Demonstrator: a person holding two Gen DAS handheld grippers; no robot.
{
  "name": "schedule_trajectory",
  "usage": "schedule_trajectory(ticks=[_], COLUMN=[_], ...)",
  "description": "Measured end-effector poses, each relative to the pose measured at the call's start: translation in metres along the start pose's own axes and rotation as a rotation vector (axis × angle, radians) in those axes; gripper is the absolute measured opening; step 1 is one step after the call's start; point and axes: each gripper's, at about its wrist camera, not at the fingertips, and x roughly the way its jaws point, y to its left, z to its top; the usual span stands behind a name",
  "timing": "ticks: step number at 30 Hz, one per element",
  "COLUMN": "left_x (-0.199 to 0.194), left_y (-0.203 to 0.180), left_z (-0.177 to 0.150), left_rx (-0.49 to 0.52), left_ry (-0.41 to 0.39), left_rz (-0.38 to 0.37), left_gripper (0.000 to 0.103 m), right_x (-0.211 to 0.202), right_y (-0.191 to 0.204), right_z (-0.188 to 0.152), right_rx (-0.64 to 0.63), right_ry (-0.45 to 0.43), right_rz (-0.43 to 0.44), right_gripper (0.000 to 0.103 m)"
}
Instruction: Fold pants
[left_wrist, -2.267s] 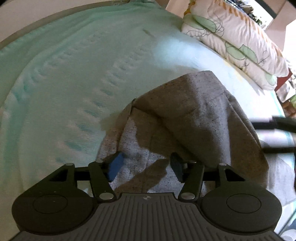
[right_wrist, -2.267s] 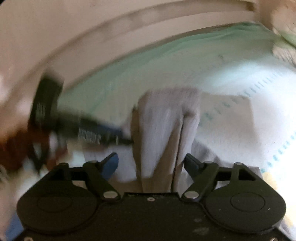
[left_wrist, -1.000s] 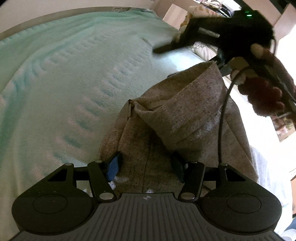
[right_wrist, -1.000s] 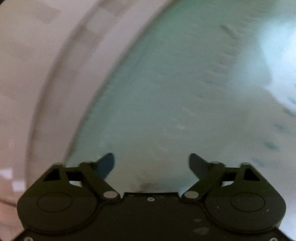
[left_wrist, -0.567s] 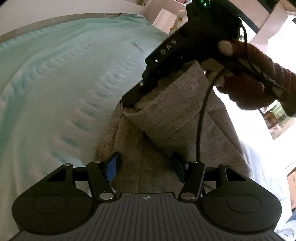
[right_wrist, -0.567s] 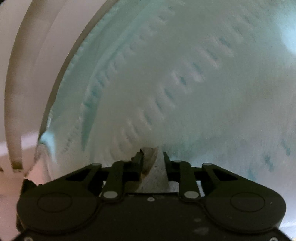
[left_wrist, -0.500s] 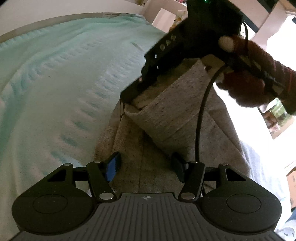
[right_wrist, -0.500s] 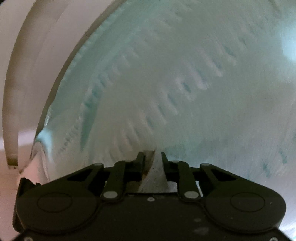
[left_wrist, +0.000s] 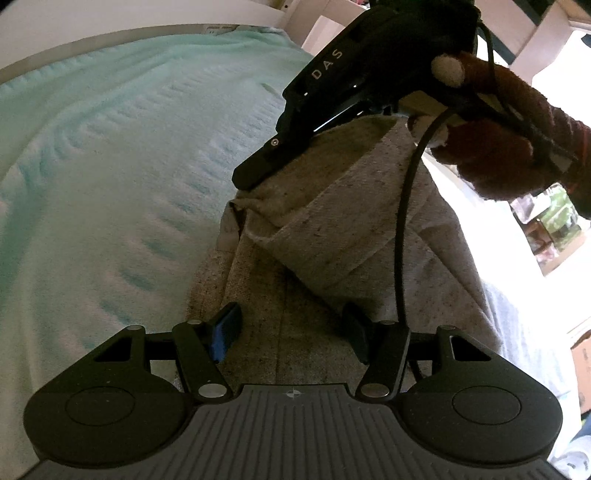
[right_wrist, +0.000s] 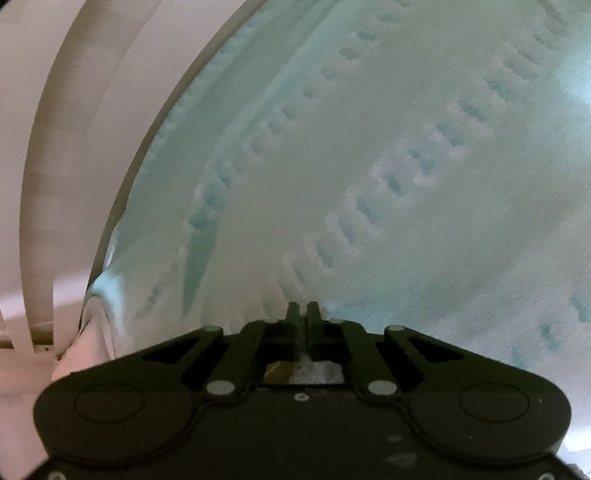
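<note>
Grey speckled pants (left_wrist: 332, 221) lie partly folded on a mint bedspread (left_wrist: 110, 166). My left gripper (left_wrist: 291, 330) hovers low over the near part of the pants. It is open, with flat cloth below and between its fingers. My right gripper (left_wrist: 255, 177), held by a hand in a brown glove (left_wrist: 495, 158), has its tip on the left corner of the folded-over layer. In the right wrist view the right gripper (right_wrist: 303, 314) is shut on a thin edge of the grey pants fabric (right_wrist: 317, 369), which shows just behind the fingers.
The mint bedspread (right_wrist: 406, 184) fills the left and far side. Its edge meets a white bed frame (right_wrist: 66, 147). A black cable (left_wrist: 400, 229) hangs from the right gripper across the pants. Bright clutter and a box (left_wrist: 581, 354) sit at the right.
The right gripper swung in over the pants, came down on the corner of the folded layer and shut on the cloth. The left gripper stayed in place, still open.
</note>
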Motion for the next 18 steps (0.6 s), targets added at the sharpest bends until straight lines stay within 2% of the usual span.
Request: schedule_trajectory(ticks=[2, 5, 8, 10, 12, 13, 14, 15, 17, 18], left_x=[0.000, 0.000, 0.002, 0.003, 0.002, 0.002, 0.001, 0.000, -0.002, -0.003], left_y=[0.000, -0.001, -0.002, -0.004, -0.003, -0.002, 0.001, 0.003, 0.009, 0.012], left_z=[-0.001, -0.001, 0.000, 0.002, 0.003, 0.004, 0.004, 0.005, 0.006, 0.006], left_rx=[0.002, 0.011, 0.017, 0.019, 0.008, -0.003, -0.019, -0.036, -0.077, -0.096], left_ry=[0.001, 0.005, 0.017, 0.021, 0.023, 0.023, 0.022, 0.023, 0.026, 0.027], left_rz=[-0.002, -0.011, -0.021, -0.014, -0.017, -0.023, -0.030, -0.037, -0.054, -0.060], left_gripper=[0.058, 0.058, 0.058, 0.058, 0.058, 0.058, 0.058, 0.058, 0.059, 0.059], right_x=[0.000, -0.005, -0.016, -0.014, -0.009, -0.009, -0.013, -0.018, -0.036, -0.046], right_y=[0.009, 0.041, 0.069, 0.076, 0.079, 0.080, 0.078, 0.076, 0.066, 0.060], right_z=[-0.002, -0.012, -0.025, -0.030, -0.036, -0.039, -0.041, -0.042, -0.050, -0.056], right_rx=[-0.061, -0.239, -0.374, -0.412, -0.445, -0.452, -0.440, -0.410, -0.345, -0.313], right_ry=[-0.017, -0.077, -0.153, -0.140, -0.122, -0.136, -0.158, -0.190, -0.289, -0.332], right_rz=[-0.043, -0.135, -0.097, -0.077, -0.109, -0.119, -0.105, -0.079, -0.022, -0.005], right_gripper=[0.004, 0.004, 0.004, 0.004, 0.005, 0.008, 0.016, 0.020, 0.036, 0.039])
